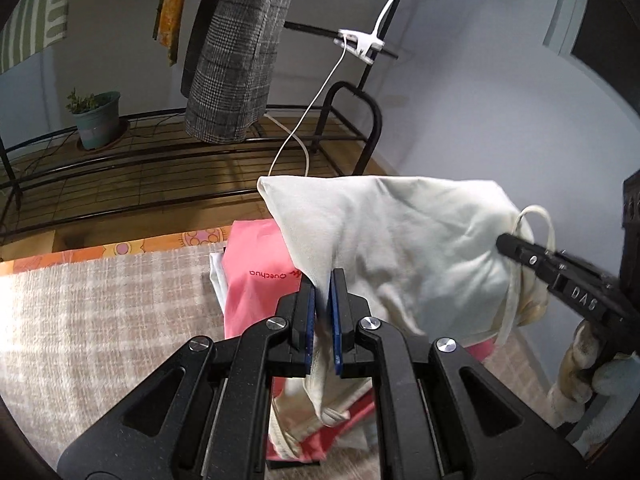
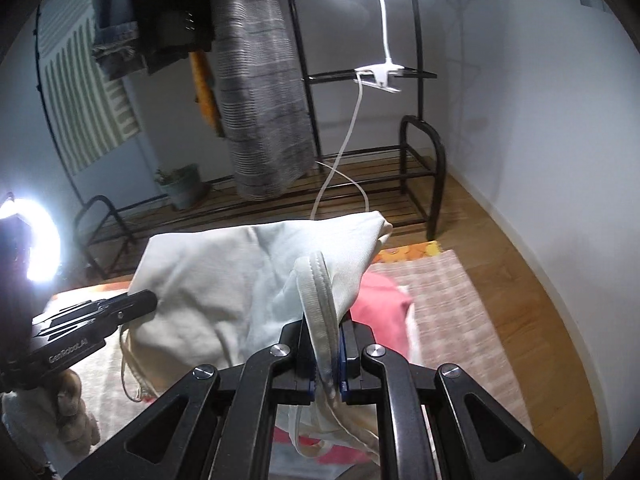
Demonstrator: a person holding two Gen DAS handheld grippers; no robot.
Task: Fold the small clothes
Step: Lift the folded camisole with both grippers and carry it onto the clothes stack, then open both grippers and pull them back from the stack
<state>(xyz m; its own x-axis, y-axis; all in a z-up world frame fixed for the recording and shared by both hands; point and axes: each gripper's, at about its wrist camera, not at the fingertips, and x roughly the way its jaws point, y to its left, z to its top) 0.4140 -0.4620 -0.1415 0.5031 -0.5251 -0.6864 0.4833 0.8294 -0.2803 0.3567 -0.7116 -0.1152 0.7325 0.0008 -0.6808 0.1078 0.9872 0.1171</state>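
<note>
A cream white garment (image 1: pixel 400 240) hangs in the air between both grippers, above the table. My left gripper (image 1: pixel 324 280) is shut on one edge of it. My right gripper (image 2: pixel 324 336) is shut on its ribbed hem (image 2: pixel 320 292); it also shows at the right of the left wrist view (image 1: pixel 508 246). The left gripper shows at the left of the right wrist view (image 2: pixel 150 300). Under the cloth lies a folded pink garment (image 1: pixel 256 276) with "Quechua" print, on top of a white piece (image 1: pixel 216 276). The pink one also shows in the right wrist view (image 2: pixel 384 304).
A checked beige cloth (image 1: pixel 100 312) covers the table. Behind it stands a black metal rack (image 1: pixel 352 120) with hanging clothes, a grey plaid garment (image 1: pixel 236 60), a potted plant (image 1: pixel 96 118) and a clip lamp (image 1: pixel 360 42) with a white cable. Wooden floor (image 2: pixel 520 264) lies to the right.
</note>
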